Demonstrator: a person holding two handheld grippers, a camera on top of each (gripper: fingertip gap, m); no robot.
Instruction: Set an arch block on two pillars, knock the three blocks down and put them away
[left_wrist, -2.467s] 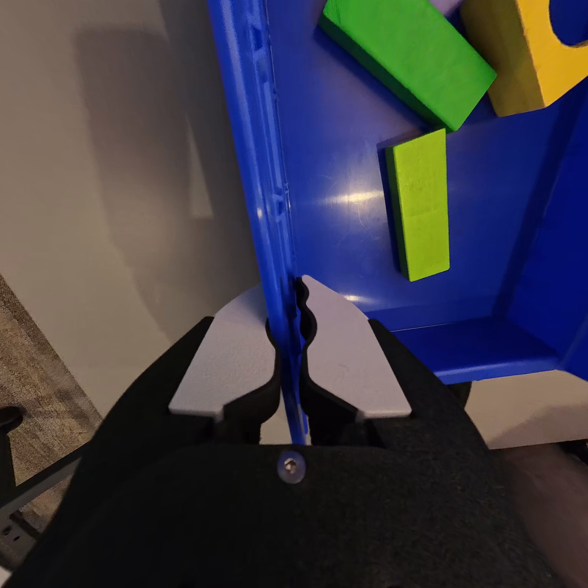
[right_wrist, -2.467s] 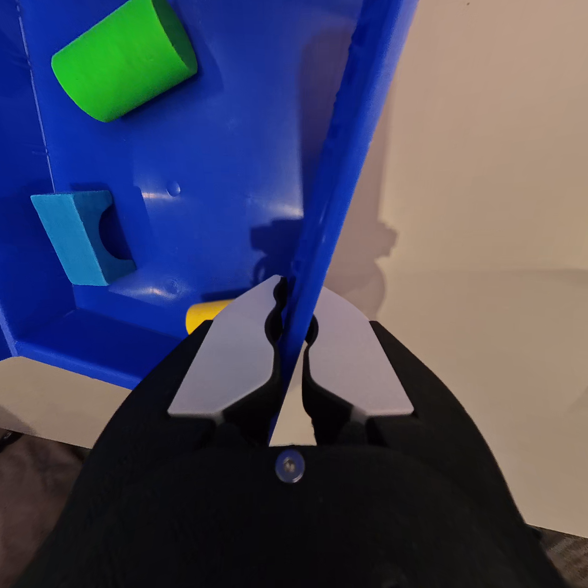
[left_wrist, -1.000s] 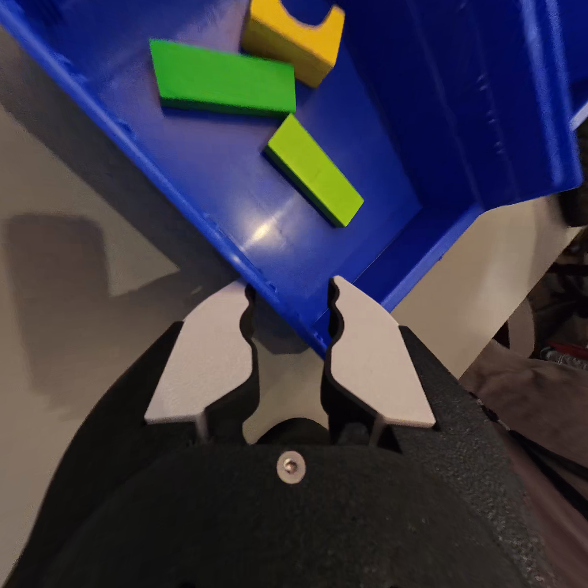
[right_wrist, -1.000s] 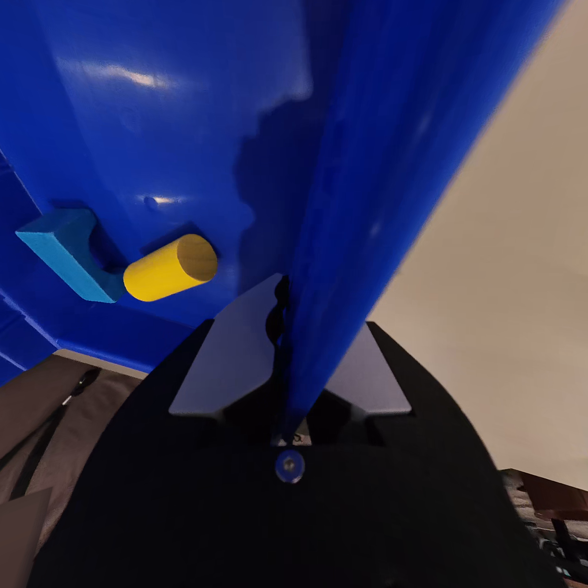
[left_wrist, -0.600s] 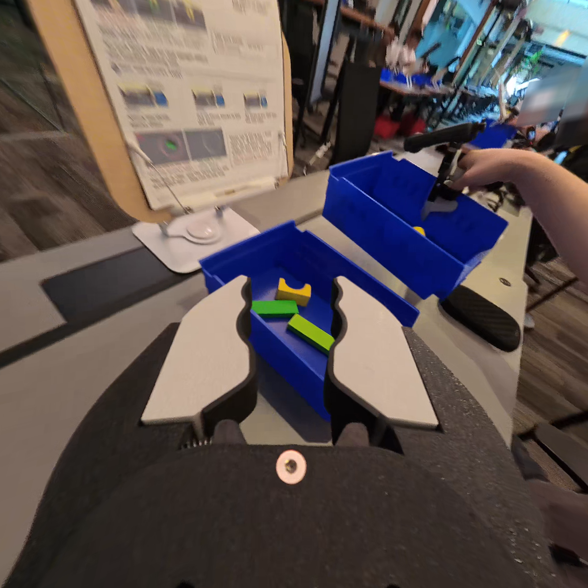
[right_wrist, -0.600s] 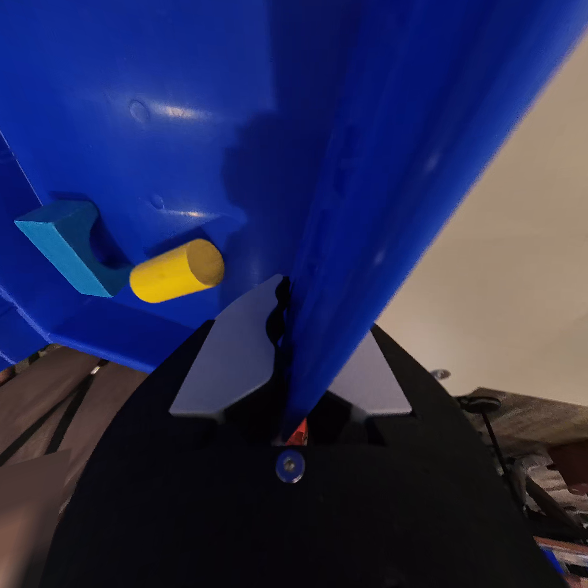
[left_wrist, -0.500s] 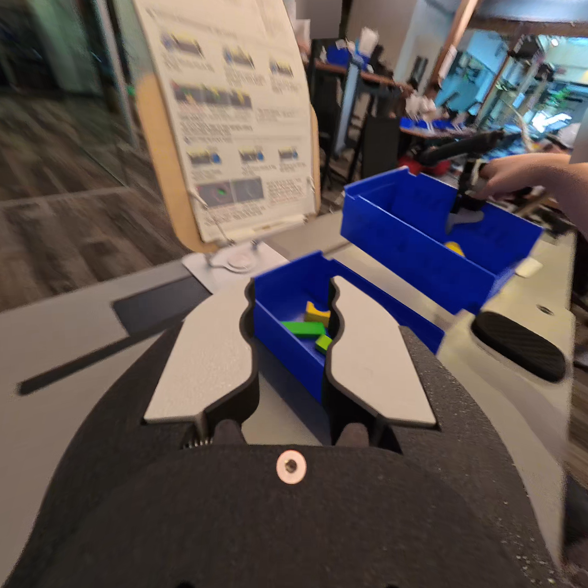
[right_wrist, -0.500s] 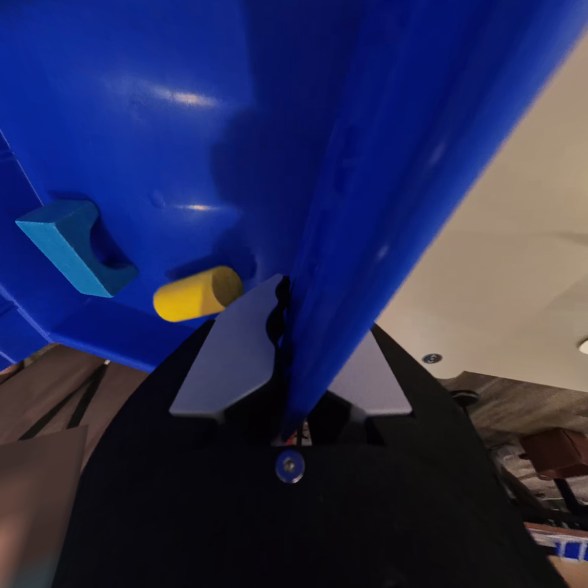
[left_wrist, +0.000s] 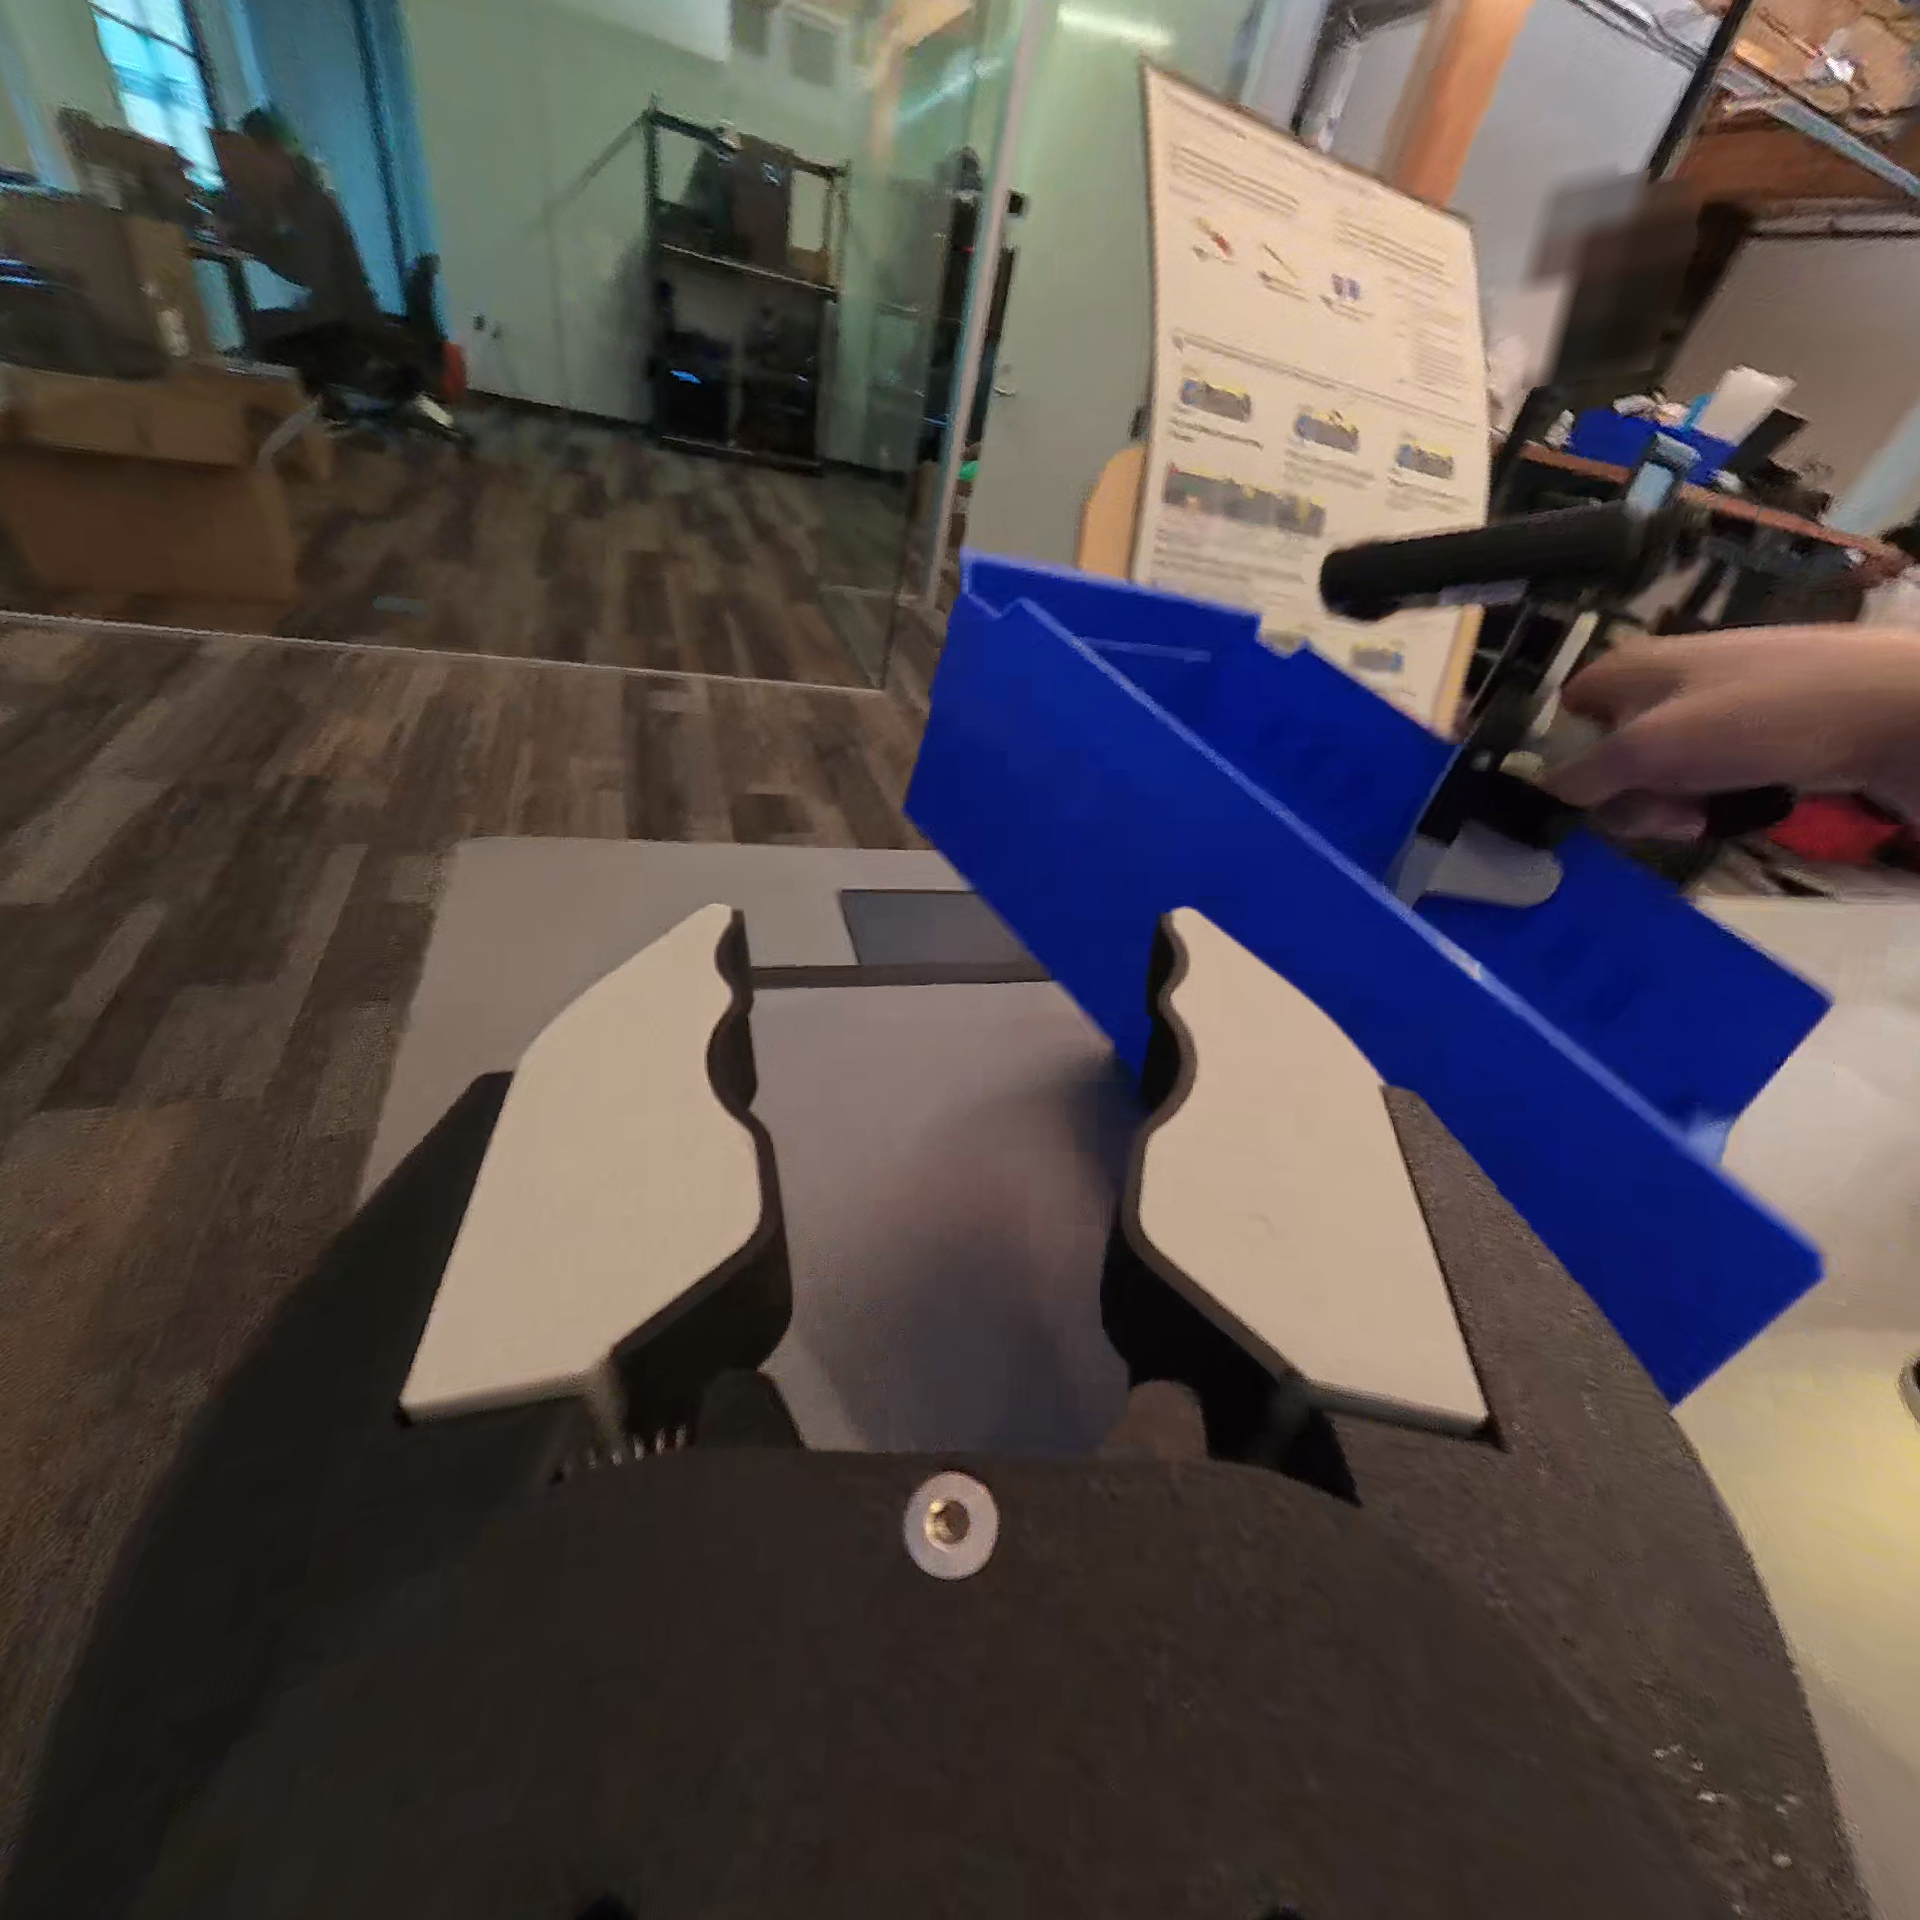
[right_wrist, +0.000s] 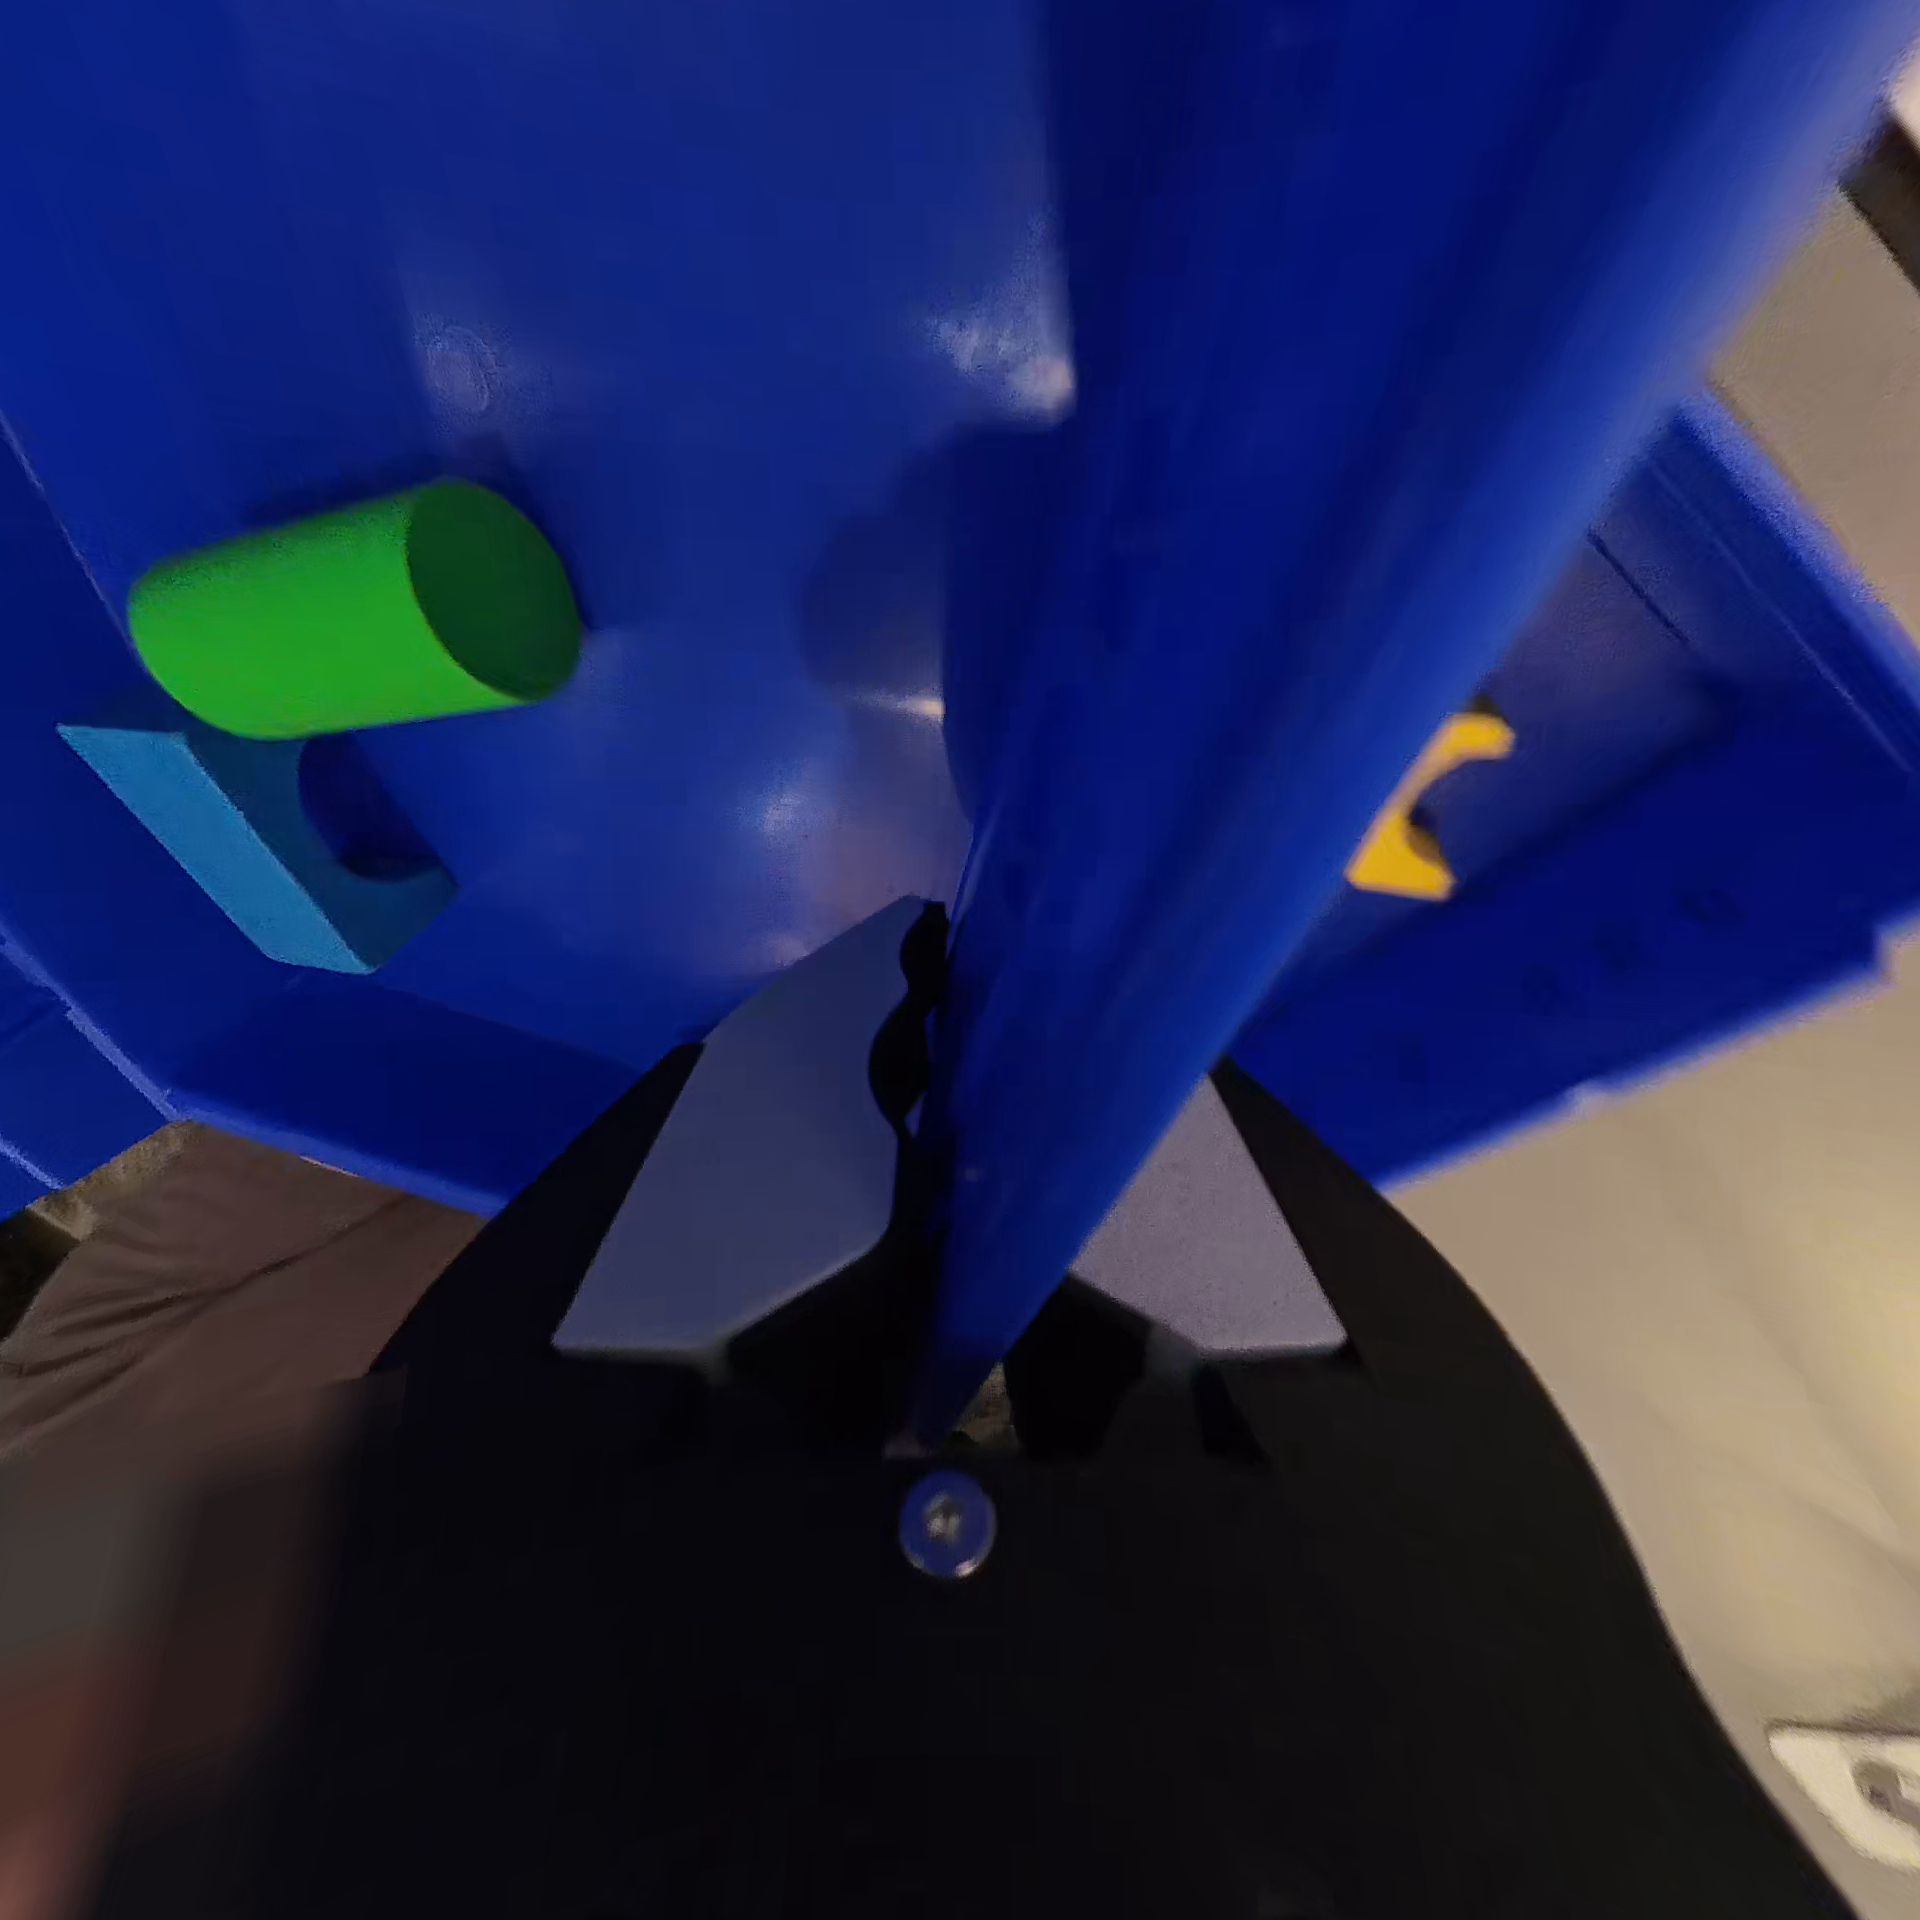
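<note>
The left gripper (left_wrist: 948, 1023) is being held with its jaws spread wide and nothing between them; only the grey table (left_wrist: 644, 883) is being seen through the gap. It is being carried above the near part of that table, close to the table's left edge.

The right gripper (right_wrist: 940, 1039) is being kept clamped on the side wall of a blue bin (right_wrist: 1101, 644), the wall running straight down between the two fingers. In the left wrist view the same right gripper (left_wrist: 1470, 868) is being seen farther off, gripped by a person's hand (left_wrist: 1745, 727), and the blue bin (left_wrist: 1299, 935) is being held tilted, its far end raised and its near end lower, over the right side of the table. Whether the low end is touching the table cannot be told because of blur.

Inside the held bin a green cylinder (right_wrist: 353, 613) is lying on its side near the left wall. A light blue arch block (right_wrist: 260, 852) is lying just below it toward the bin's near left corner, apparently touching it.

A second blue bin (right_wrist: 1621, 935) is being seen beyond the clamped wall, on the right. A yellow arch block (right_wrist: 1423, 821) is lying inside it, mostly hidden by the wall of the first bin.

A poster board (left_wrist: 1309, 364) is standing behind the far edge of the table.
</note>
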